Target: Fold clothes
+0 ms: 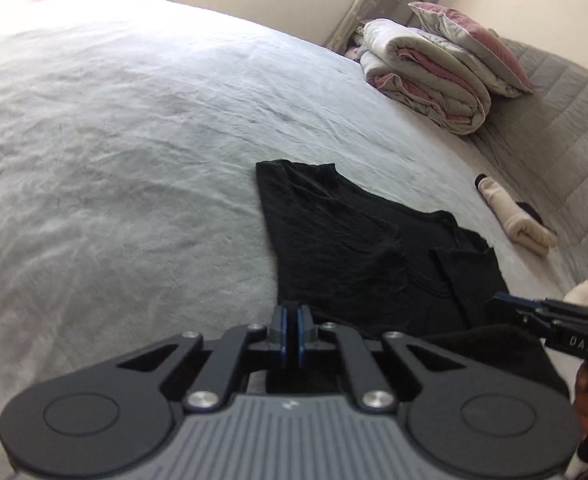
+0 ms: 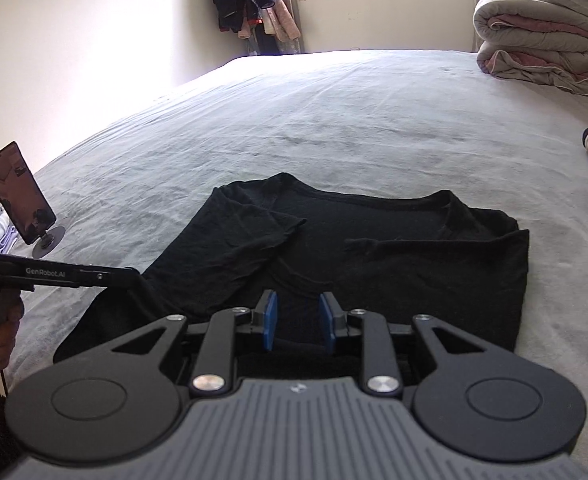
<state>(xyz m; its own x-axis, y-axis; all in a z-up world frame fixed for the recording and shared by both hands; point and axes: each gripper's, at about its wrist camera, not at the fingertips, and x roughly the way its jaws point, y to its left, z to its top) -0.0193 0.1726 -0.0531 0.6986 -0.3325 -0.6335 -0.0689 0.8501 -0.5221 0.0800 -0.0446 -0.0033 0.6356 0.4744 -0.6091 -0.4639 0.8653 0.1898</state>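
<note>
Two grippers over one black t-shirt [image 2: 374,264], which lies flat on the grey bedspread [image 1: 114,140], sleeves folded inward. Left gripper [image 1: 290,322]: pads clenched together at the shirt's near-left hem; cannot tell whether cloth is pinched between them. Right gripper [image 2: 299,320]: jaws parted, released, above the near hem, shirt spreading far beyond them. Readable: "GenRobot.AI" on the left tool's side; "DAS" on the right tool's body.

Left gripper [image 2: 136,276]: "GenRobot.AI" in pale print along its side bar, right wrist view

Right gripper [image 1: 494,306]: "DAS" on its black body, left wrist view, blurred, reading uncertain

No other legible text
</note>
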